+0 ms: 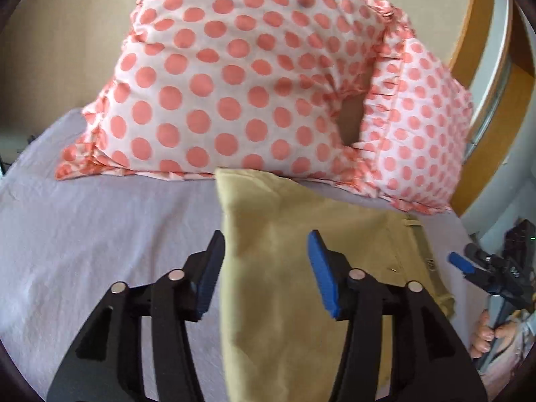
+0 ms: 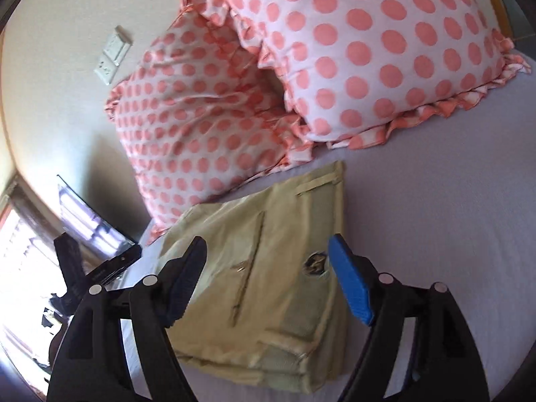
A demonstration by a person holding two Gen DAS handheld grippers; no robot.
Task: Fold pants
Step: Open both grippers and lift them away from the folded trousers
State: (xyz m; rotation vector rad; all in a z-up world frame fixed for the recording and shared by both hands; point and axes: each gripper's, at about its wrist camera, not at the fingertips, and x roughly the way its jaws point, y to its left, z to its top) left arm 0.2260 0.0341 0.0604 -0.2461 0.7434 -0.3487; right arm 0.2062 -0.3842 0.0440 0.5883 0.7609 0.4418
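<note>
- The khaki pants [image 2: 268, 278] are sitting folded in a compact stack on the lavender bedsheet [image 2: 435, 201], far edge just beside the polka-dot pillows [image 2: 368, 50].
- Left gripper [image 1: 266, 274] and right gripper [image 2: 268, 281] are both hovering wide apart, gripping nothing.
- Snagging only the top layer is probably going to undo the stack.

The pants [image 2: 268, 284] are khaki-tan cotton, already folded into a compact, roughly rectangular bundle of several layers lying flat on the lavender bed sheet [image 2: 452, 217]. In the right wrist view the top face shows a slanted pocket slit, belt loops along the waistband edge and a small dark patch, possibly a logo, though blur hides its detail. The stacked folded edges face the camera. Its far edge lies just beside the polka-dot pillows [image 1: 234, 83], perhaps touching them.
</note>
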